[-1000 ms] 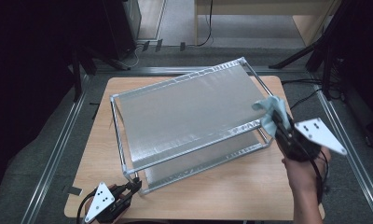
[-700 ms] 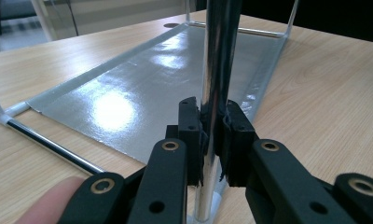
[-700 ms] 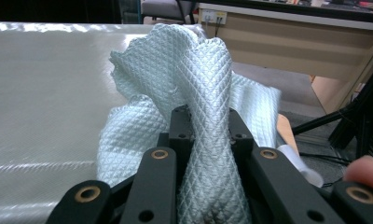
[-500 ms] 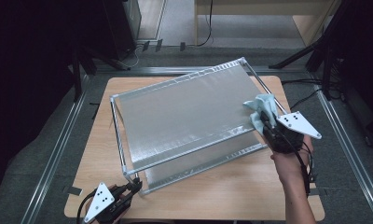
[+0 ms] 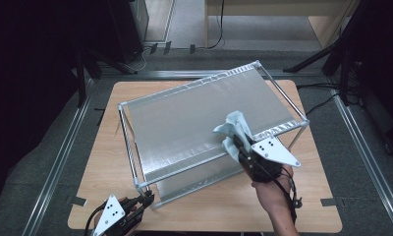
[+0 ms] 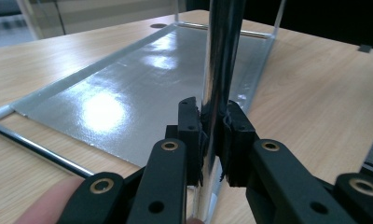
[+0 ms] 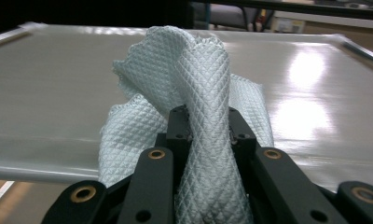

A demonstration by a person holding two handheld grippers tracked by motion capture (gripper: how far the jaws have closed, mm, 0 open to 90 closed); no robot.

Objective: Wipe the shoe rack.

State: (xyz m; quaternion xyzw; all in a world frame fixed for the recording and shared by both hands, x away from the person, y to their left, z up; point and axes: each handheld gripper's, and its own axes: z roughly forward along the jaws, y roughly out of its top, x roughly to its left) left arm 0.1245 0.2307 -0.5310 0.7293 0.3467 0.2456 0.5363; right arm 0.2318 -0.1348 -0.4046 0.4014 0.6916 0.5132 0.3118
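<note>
Wiping risk: right gripper (image 5: 241, 142) pinching cloth (image 5: 232, 129) mid-frame may shove shelf (image 5: 204, 113); left gripper (image 6: 212, 135) clamps post (image 6: 220, 56), lower left.

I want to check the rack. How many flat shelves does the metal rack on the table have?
2. The upper shelf is on top, where the cloth rests; the lower shelf lies just above the table. Most of it is hidden under the upper one.

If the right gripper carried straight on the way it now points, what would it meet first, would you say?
Probably nothing solid soon: the right gripper, shut on the cloth, points low across the rack's top shelf. The cloth would likely drag on that shelf first; depth is hard to judge.
</note>
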